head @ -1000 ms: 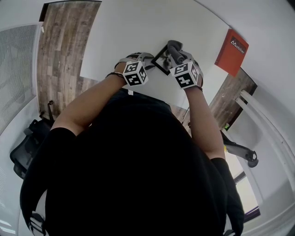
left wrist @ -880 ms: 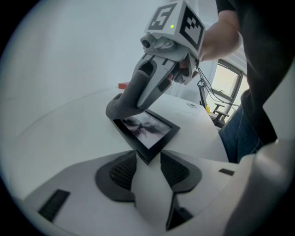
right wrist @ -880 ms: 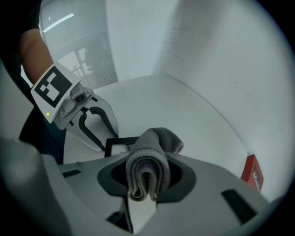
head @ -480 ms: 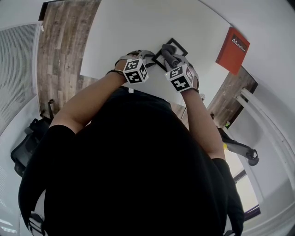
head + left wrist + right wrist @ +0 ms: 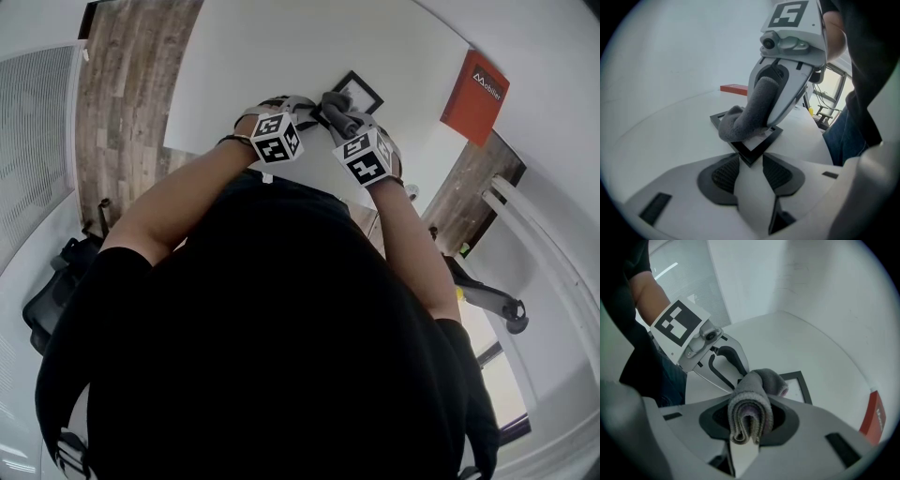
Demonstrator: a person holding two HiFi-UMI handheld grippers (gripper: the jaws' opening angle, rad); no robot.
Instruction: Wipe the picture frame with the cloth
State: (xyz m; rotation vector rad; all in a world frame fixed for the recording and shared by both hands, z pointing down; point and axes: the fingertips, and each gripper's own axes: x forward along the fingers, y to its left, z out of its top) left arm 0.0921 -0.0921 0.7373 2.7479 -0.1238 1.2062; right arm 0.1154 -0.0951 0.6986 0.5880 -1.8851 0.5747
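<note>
A black picture frame (image 5: 362,91) lies flat on the white table (image 5: 281,47). My left gripper (image 5: 750,169) is shut on the frame's near corner (image 5: 749,158), which sits pinched between the two dark pads. My right gripper (image 5: 749,422) is shut on a folded grey cloth (image 5: 751,411). It points steeply down and presses the cloth's free end (image 5: 739,124) onto the frame's left part, just ahead of the left jaws. In the head view the cloth (image 5: 336,109) lies between the two marker cubes, and the frame's far right part (image 5: 805,387) shows uncovered.
A red box (image 5: 478,96) stands at the table's far right, beyond the frame. Wooden floor (image 5: 122,84) lies to the left of the table. A dark office chair (image 5: 56,286) is at lower left and a lamp arm (image 5: 483,300) at right.
The right gripper has slid the cloth leftward across the frame toward the left gripper, uncovering the frame's far right part. The left gripper has kept its hold.
</note>
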